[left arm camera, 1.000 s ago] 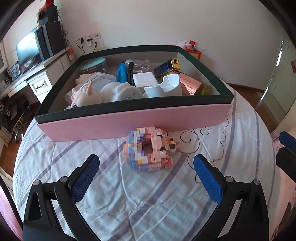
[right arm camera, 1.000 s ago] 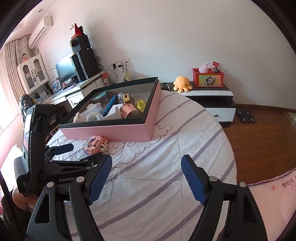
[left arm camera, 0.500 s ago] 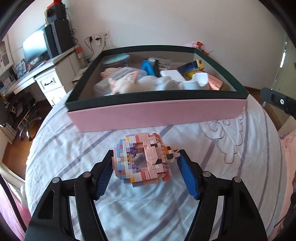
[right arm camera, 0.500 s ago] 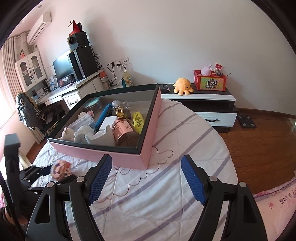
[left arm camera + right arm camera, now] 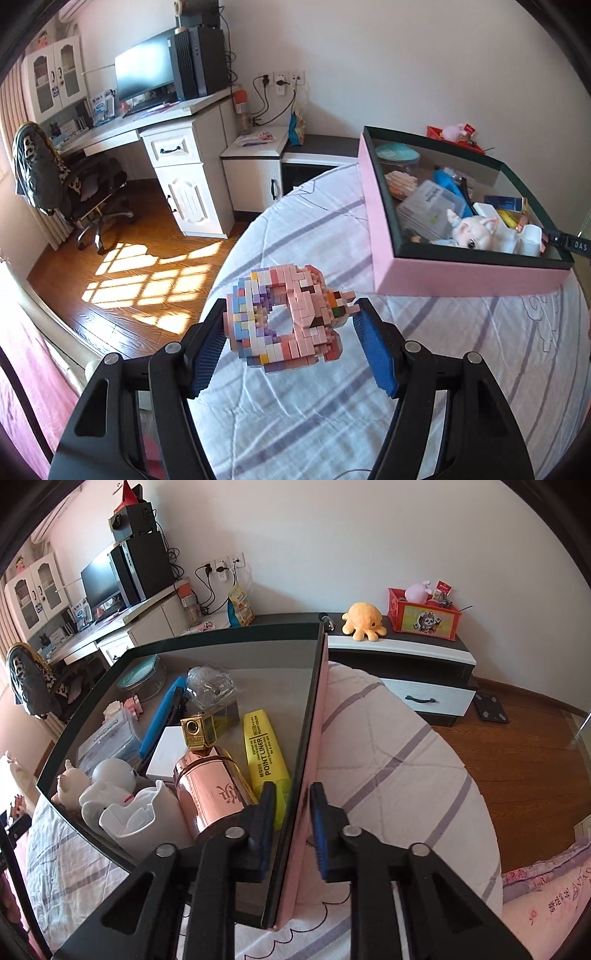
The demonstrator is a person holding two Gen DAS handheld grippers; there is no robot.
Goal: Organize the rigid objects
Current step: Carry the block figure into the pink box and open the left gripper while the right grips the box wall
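Note:
My left gripper (image 5: 288, 343) is shut on a pink and pastel block-built donut (image 5: 286, 319) and holds it lifted above the striped bed cover (image 5: 461, 369). The pink box with a dark green rim (image 5: 465, 273) lies to the right, full of small objects. In the right wrist view my right gripper (image 5: 293, 812) is closed on the box's right side wall (image 5: 308, 738), one finger inside and one outside. Inside the box are a rose-gold bottle (image 5: 210, 786), a yellow highlighter (image 5: 264, 757) and a white cup (image 5: 138, 818).
A desk with a monitor (image 5: 144, 77) and an office chair (image 5: 70, 177) stand left of the bed over a wooden floor. A low cabinet (image 5: 417, 672) with an orange plush octopus (image 5: 364, 622) and a red box (image 5: 423, 613) stands behind the box.
My left gripper closed on the block donut and lifted it off the bed, swinging left. My right gripper moved up to the box and closed over its side wall.

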